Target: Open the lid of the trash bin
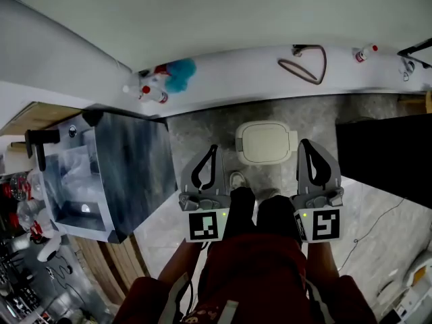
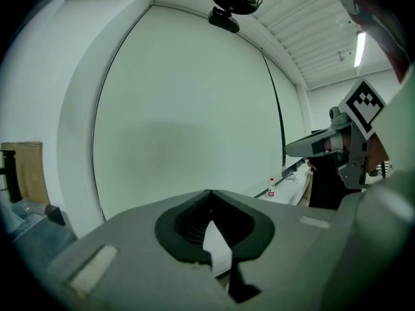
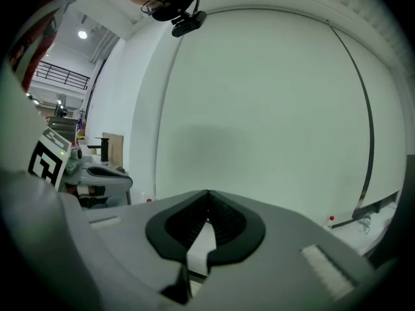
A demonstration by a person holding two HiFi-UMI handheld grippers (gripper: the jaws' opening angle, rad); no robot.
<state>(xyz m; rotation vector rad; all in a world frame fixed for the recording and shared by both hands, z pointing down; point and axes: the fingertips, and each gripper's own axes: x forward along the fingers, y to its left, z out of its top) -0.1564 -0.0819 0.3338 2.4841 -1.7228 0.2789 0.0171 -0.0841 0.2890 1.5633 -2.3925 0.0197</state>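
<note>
A grey metal cabinet (image 1: 128, 174) stands at left on the speckled stone floor (image 1: 196, 130). Along the far white ledge (image 1: 236, 79) lie a blue fluffy duster (image 1: 179, 75), a red-capped bottle (image 1: 154, 94) and a looped brown cord (image 1: 297, 69). A black panel (image 1: 381, 155) fills the right.

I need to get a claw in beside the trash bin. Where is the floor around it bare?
Bare floor lies behind the trash bin, up to the white ledge, and between the bin and the black panel. Left is tighter: the grey cabinet stands near. The ledge holds bottles.
</note>
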